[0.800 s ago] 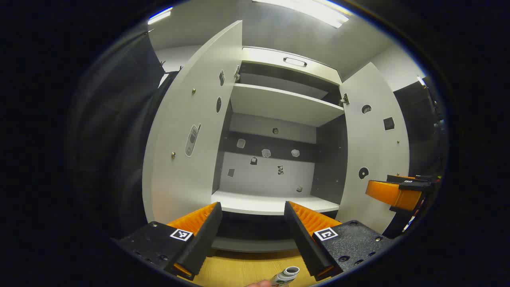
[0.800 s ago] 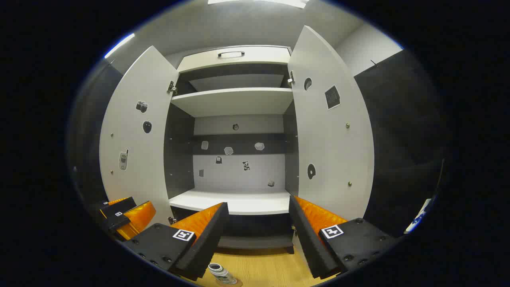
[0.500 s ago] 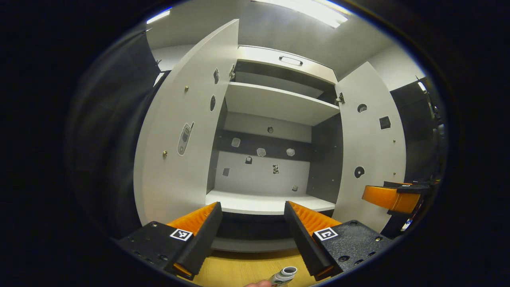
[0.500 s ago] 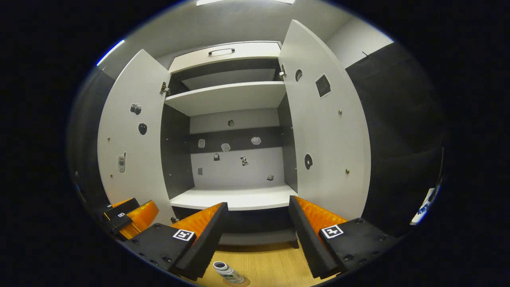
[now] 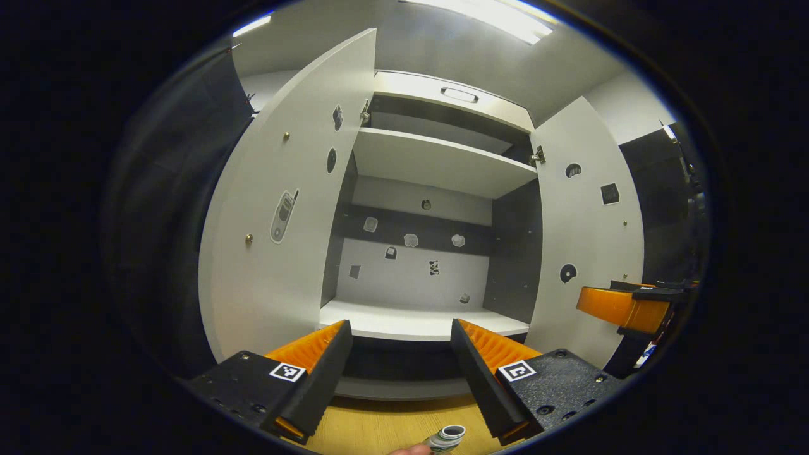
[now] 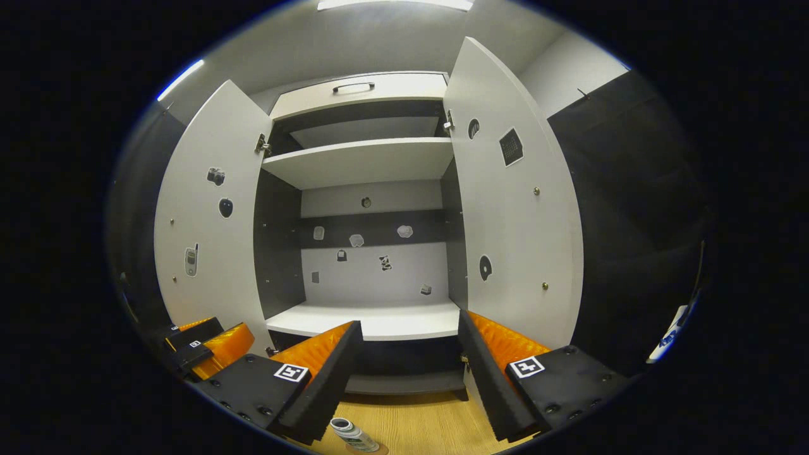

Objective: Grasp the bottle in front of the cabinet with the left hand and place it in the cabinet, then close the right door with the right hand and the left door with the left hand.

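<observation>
At frame btm, bottle (image 5: 445, 437) cut off; both tongs (image 5: 399, 373) (image 6: 407, 373) spread, empty.

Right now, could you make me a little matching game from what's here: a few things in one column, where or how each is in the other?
Things:
1. bottle
2. left door
3. lower shelf
4. left gripper

States:
a. bare, white
b. jaws apart, holding nothing
c. standing on the wooden floor
d. swung wide open

Pairs: 1-c, 2-d, 3-a, 4-b
</observation>
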`<state>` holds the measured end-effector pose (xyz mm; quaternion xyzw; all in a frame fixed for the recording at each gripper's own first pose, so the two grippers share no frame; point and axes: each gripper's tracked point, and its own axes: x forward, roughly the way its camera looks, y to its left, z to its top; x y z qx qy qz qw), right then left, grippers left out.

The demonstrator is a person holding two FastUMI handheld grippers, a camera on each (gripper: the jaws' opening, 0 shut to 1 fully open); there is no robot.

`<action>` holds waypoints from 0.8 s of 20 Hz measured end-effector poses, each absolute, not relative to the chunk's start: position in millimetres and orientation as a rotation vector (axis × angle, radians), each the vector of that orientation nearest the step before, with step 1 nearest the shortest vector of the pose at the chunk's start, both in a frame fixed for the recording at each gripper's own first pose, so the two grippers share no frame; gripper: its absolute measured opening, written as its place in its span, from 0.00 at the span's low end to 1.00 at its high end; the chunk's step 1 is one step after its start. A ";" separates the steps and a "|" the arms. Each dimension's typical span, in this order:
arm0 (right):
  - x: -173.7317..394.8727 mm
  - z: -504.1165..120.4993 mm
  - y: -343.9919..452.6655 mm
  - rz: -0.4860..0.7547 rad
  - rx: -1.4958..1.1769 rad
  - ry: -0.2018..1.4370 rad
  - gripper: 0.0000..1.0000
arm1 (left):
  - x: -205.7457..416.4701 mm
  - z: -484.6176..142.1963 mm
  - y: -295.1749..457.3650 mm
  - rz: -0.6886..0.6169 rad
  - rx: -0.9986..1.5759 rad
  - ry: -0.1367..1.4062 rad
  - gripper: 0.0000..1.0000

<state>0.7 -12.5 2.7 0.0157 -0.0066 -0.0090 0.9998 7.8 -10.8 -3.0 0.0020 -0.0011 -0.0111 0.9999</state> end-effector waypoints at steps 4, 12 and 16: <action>-3.6 1.5 -17.2 -0.032 0.028 -0.012 0.99 | 13.0 -24.6 -17.4 -0.055 -0.024 0.058 0.96; -9.5 -7.1 -24.0 -0.047 0.038 0.019 0.94 | -3.0 -134.2 -63.8 -0.247 -0.136 0.374 0.96; -13.2 -12.4 -26.2 -0.055 0.038 0.037 0.99 | -21.1 -211.0 -67.1 -0.266 -0.144 0.591 0.96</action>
